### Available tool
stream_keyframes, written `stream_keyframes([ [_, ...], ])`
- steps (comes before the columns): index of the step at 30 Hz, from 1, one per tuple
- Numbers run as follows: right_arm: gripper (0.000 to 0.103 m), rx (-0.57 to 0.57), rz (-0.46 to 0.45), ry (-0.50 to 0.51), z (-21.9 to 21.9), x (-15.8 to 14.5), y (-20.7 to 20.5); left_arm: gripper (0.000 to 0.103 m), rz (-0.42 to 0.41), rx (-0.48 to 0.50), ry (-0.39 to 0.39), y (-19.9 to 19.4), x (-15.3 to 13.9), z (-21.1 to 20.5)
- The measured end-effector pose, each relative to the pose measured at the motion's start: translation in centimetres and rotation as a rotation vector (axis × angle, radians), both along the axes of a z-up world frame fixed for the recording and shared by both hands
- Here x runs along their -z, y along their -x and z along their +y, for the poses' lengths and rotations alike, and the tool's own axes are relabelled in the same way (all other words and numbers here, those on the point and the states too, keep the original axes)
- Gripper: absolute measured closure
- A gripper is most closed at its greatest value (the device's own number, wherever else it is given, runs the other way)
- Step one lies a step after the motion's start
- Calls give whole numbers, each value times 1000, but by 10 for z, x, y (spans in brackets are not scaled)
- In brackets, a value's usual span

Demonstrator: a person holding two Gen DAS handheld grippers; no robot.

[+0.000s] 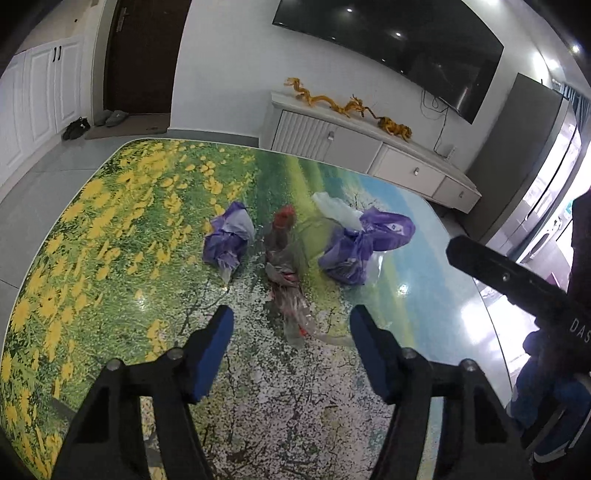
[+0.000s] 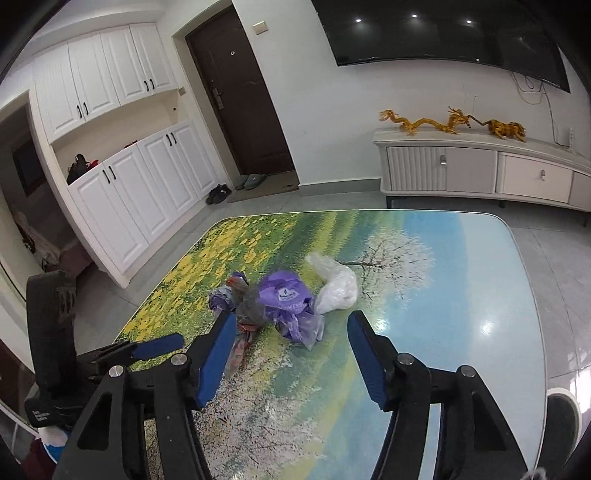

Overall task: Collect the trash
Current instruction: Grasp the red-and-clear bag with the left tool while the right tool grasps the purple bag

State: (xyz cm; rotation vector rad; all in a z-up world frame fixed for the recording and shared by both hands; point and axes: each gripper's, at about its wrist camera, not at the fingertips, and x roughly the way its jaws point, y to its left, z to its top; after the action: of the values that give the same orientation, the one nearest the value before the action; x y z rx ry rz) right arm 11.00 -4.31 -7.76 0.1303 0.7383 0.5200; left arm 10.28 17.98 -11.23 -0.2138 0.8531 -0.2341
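Note:
Several crumpled plastic bags lie mid-table on the landscape-printed table. There is a purple bag on the left, a clear bag with red inside in the middle, and a second purple bag with a white bag behind it. My left gripper is open, its blue pads either side of the clear bag's near tail without pressing it. My right gripper is open just short of the purple bag, beside the white bag. Its left finger overlaps the clear bag.
A white TV cabinet carrying golden dragon ornaments stands beyond the table, under a wall-mounted TV. A dark door, white cupboards and shoes are at the far left. Grey tiled floor surrounds the table.

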Motion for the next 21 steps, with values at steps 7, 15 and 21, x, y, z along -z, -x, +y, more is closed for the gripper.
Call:
stream_keyframes([
  [7, 48, -40, 20, 15, 18, 10, -32, 74, 52, 43, -7, -18, 17, -13],
  [15, 83, -56, 63, 27, 25, 24, -46, 98, 62, 35, -5, -16, 24, -12],
  [21, 89, -35, 40, -6, 12, 10, -28, 100, 28, 20, 6, 2, 14, -11],
])
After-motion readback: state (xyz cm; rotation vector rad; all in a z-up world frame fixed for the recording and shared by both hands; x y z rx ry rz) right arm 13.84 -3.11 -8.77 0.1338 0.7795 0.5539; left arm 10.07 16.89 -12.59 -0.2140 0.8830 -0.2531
